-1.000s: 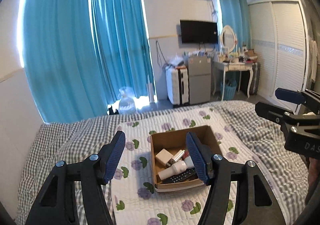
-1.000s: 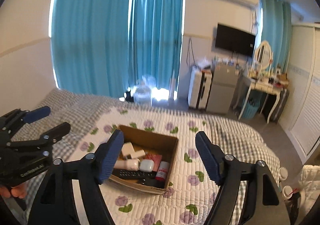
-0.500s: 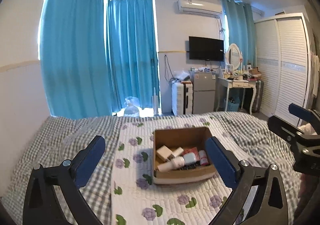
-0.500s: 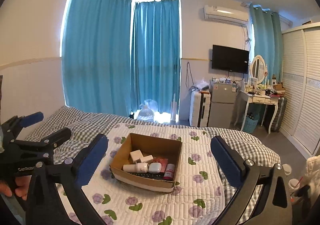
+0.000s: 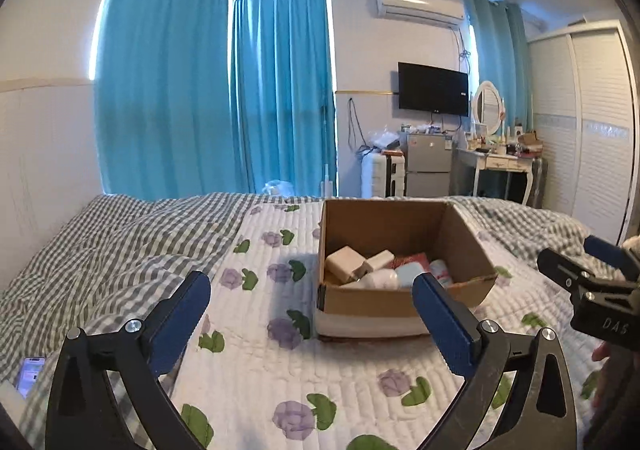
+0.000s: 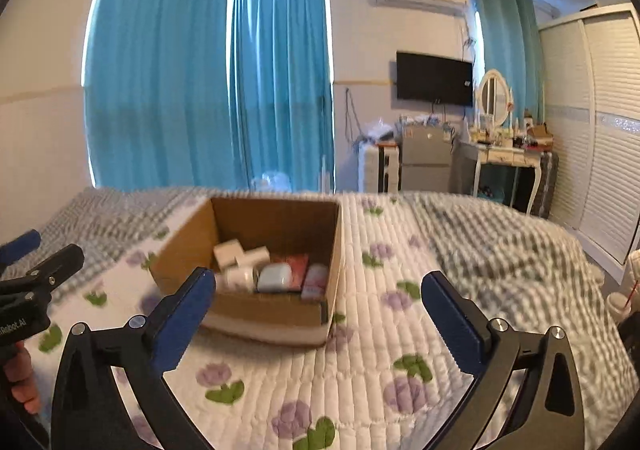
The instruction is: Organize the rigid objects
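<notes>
While both grippers hang above the bed (image 5: 280, 370), the left gripper (image 5: 312, 306) is spread wide with nothing in it, and the right gripper (image 6: 318, 304) is spread wide with nothing in it too. On the flowery quilt (image 6: 380, 370) sits a brown cardboard box (image 5: 404, 306). Inside it lie small things: white blocks (image 5: 344, 262), a pale blue case (image 6: 274, 278) and a red packet (image 6: 298, 266).

One cardboard box (image 5: 404, 302), two tools, one phone (image 5: 30, 374), one television (image 5: 433, 88).
</notes>
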